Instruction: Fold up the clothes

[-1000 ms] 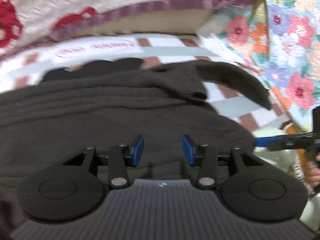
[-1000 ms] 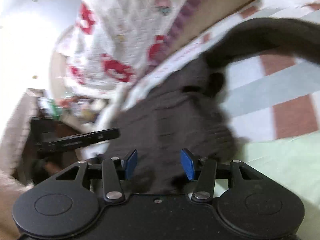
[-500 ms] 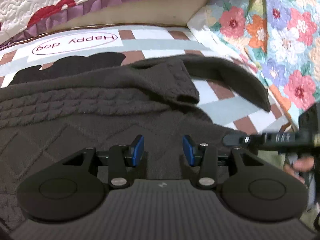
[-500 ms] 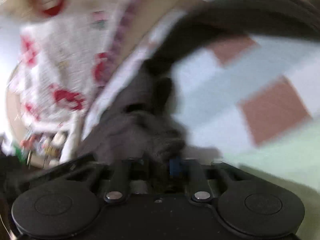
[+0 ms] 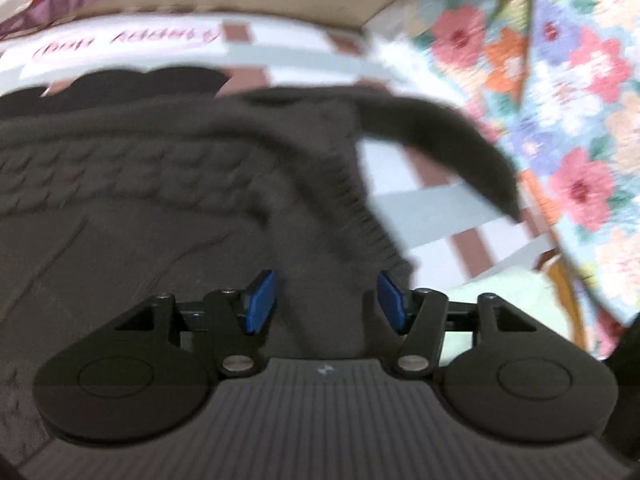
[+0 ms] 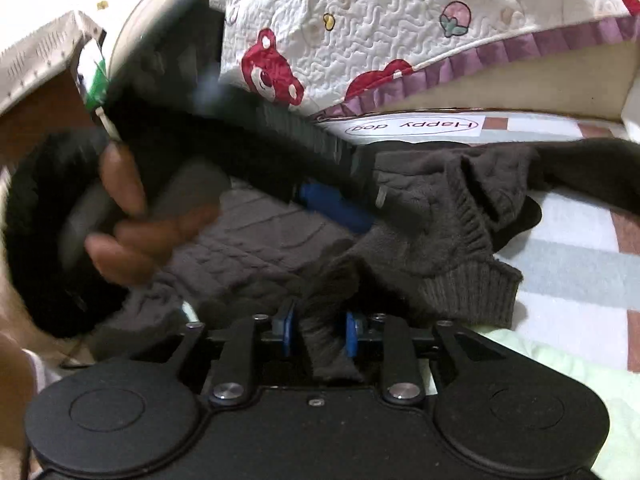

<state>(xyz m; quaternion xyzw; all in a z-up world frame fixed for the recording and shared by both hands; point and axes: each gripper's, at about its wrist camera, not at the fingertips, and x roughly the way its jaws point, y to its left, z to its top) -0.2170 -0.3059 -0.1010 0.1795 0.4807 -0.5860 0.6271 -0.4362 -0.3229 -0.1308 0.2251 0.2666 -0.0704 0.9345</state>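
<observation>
The right gripper [image 6: 319, 334] is clamped on a bunched fold of the brown sweater [image 6: 436, 248]. The left gripper [image 5: 326, 300] hovers over the sweater on the checked sheet [image 5: 432, 204], jaws apart.

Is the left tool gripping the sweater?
No, the left tool is open above the sweater, blue pads apart.

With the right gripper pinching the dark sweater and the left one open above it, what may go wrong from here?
1. The right gripper holds only a small bunched fold of the sweater; the heavy knit might slip out when pulled.
2. The left gripper is open, so the other side may drag and crumple.
3. The ribbed cuff lies folded near the grasp and may get caught in the fold.
</observation>
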